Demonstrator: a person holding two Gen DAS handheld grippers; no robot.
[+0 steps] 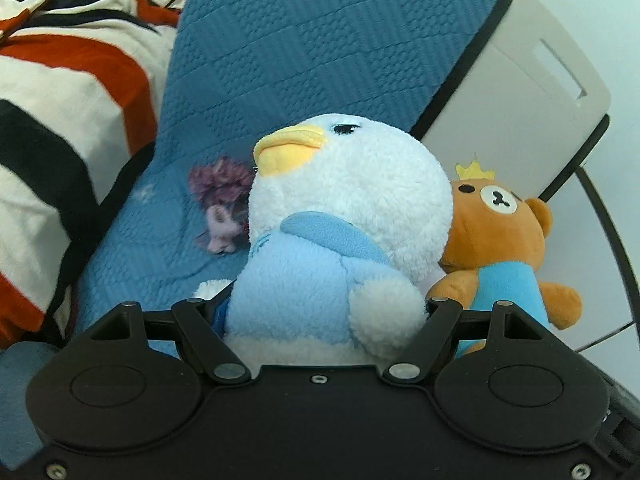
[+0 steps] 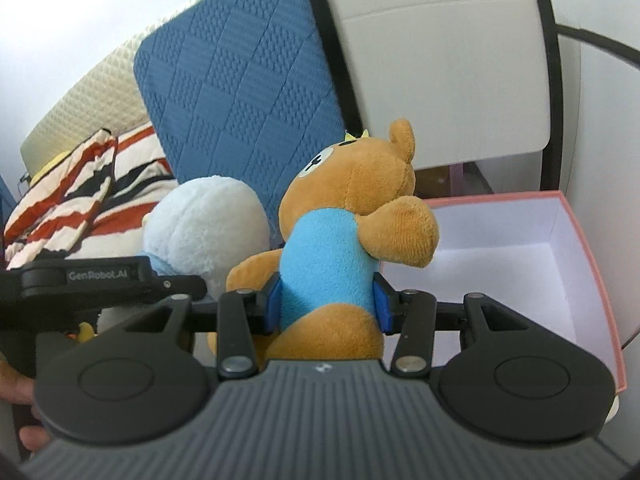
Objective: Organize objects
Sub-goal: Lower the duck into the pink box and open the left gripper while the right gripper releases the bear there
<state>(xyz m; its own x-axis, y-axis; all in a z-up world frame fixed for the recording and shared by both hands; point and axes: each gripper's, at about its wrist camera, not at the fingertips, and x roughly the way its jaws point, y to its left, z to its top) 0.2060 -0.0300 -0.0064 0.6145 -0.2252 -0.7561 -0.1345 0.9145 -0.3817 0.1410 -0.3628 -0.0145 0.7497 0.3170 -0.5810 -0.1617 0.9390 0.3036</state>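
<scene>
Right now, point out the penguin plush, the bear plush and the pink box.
penguin plush (image 1: 344,208), left wrist view, on its white head.
bear plush (image 2: 324,256), right wrist view, on its blue shirt.
pink box (image 2: 596,264), right wrist view, on its right wall.

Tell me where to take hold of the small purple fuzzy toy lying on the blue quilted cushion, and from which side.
Grip the small purple fuzzy toy across its fluffy upper body, coming down from above on its left, open side. It lies low on the blue quilted cushion, and the white-and-blue plush penguin crowds its right side, so fingers probably fit only from above or the left.
</scene>
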